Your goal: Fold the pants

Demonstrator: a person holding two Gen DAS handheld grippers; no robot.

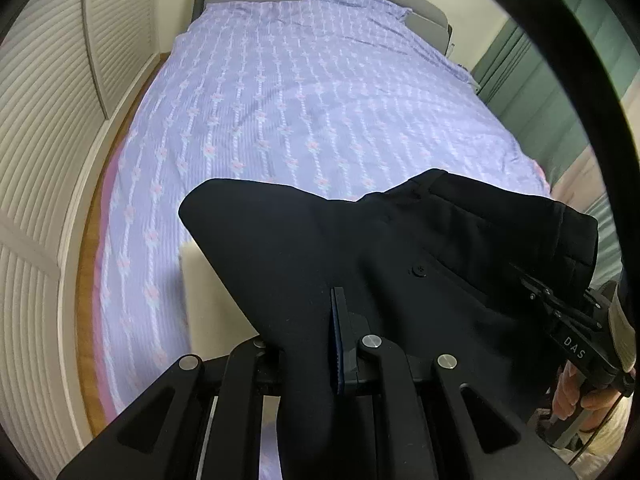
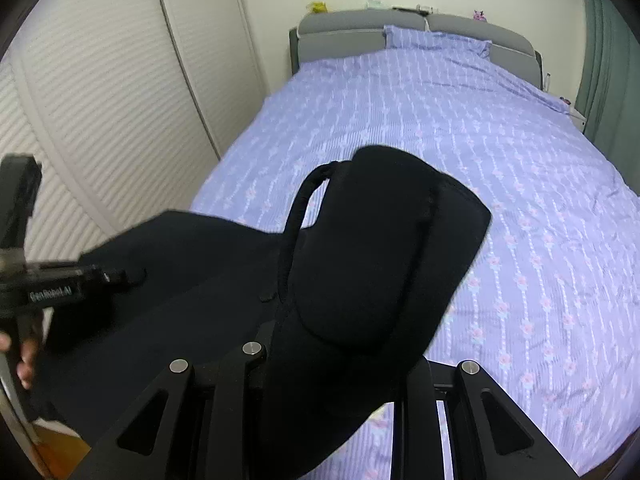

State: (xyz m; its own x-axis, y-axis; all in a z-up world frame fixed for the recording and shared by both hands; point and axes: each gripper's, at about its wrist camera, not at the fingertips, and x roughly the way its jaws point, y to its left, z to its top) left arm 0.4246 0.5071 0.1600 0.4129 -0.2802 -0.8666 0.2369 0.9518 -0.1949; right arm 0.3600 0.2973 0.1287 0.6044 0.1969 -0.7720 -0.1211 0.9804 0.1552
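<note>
Black pants (image 1: 360, 256) hang in the air in front of the bed, held by both grippers. My left gripper (image 1: 320, 320) is shut on the cloth near the waist; a button (image 1: 419, 270) shows just right of it. My right gripper (image 2: 336, 344) is shut on the waistband, and cloth (image 2: 384, 248) drapes over its fingers and hides them. The right gripper shows at the right edge of the left wrist view (image 1: 536, 284), clamped on the waistband. The left gripper shows at the left of the right wrist view (image 2: 116, 276), gripping the cloth.
A bed with a purple flowered cover (image 1: 312, 92) lies ahead, also in the right wrist view (image 2: 500, 152), with a grey headboard (image 2: 344, 36) and a pillow (image 2: 436, 42). White louvred wardrobe doors (image 1: 52, 92) stand on the left. Green curtains (image 1: 560, 92) hang on the right.
</note>
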